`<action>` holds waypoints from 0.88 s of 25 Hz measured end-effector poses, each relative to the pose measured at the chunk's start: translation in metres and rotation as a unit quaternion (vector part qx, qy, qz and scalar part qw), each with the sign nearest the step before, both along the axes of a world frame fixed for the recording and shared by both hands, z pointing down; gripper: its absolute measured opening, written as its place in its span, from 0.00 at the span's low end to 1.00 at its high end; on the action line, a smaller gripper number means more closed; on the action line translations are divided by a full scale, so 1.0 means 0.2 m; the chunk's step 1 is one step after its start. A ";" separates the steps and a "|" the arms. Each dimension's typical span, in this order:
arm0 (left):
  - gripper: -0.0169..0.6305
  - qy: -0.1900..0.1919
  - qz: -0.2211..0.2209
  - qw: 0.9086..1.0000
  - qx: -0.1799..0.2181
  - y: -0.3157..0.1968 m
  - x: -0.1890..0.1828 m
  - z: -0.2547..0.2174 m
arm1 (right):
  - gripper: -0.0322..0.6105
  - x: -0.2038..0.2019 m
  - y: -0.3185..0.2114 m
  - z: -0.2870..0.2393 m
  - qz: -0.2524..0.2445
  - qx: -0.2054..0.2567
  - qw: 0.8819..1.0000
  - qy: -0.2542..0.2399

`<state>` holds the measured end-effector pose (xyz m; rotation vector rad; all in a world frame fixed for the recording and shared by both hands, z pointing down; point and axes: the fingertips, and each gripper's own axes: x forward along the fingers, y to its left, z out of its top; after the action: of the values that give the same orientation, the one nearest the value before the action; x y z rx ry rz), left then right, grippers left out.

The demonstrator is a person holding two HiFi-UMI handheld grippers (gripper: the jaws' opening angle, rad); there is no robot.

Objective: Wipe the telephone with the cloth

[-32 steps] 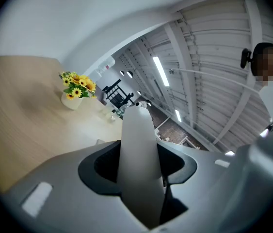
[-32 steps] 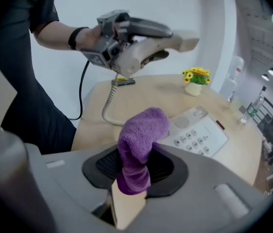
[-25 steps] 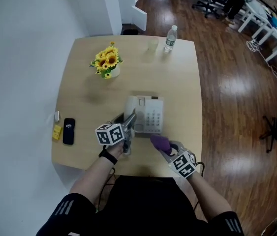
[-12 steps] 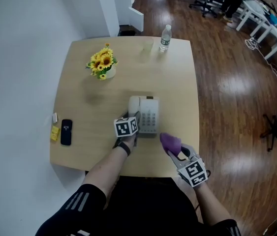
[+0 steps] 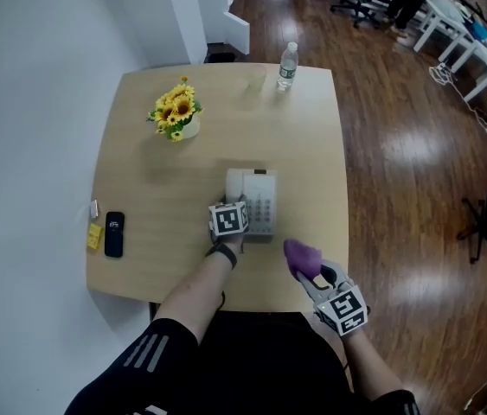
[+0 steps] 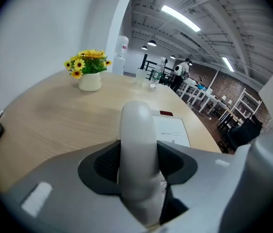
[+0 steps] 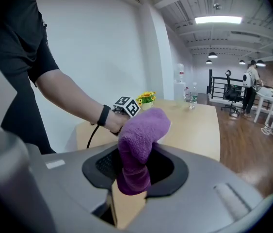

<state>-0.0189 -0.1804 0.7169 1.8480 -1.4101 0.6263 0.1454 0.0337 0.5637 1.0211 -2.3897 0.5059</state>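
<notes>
A white telephone (image 5: 259,201) with a keypad sits near the middle of the wooden table (image 5: 148,145). My left gripper (image 5: 232,207) is at the phone's left side, shut on its white handset (image 6: 137,149), which stands between the jaws. The phone's body (image 6: 171,130) lies just beyond the handset. My right gripper (image 5: 312,271) hovers at the table's front edge, right of the phone, shut on a purple cloth (image 7: 137,147) that bunches above the jaws. That cloth (image 5: 301,255) is apart from the phone.
A pot of sunflowers (image 5: 174,111) stands at the back left. A water bottle (image 5: 286,66) and a clear glass (image 5: 255,82) are at the far edge. A black mobile phone (image 5: 114,233) and small yellow item (image 5: 96,235) lie at the left edge.
My left gripper has moved right and forward onto the phone's handset side. My right gripper with the cloth has drawn back and right toward the table's front edge.
</notes>
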 end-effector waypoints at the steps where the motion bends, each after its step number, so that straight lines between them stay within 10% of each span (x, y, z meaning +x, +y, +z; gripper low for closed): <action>1: 0.35 -0.005 0.003 1.000 0.000 0.00 0.00 0.00 | 0.26 0.00 0.00 0.00 0.001 0.001 1.000 -0.002; 14: 0.40 -0.019 0.053 0.998 -0.003 0.01 0.02 -0.02 | 0.26 -0.10 -0.07 -0.06 0.009 0.000 1.000 -0.023; 22: 0.40 0.082 0.098 0.990 0.055 0.11 -0.02 -0.29 | 0.26 -0.11 -0.17 -0.13 0.048 -0.016 0.992 -0.112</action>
<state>-0.0220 -0.1580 0.6593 2.0929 -1.1874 0.4868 0.1230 0.0001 0.5381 1.1208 -2.5257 0.7262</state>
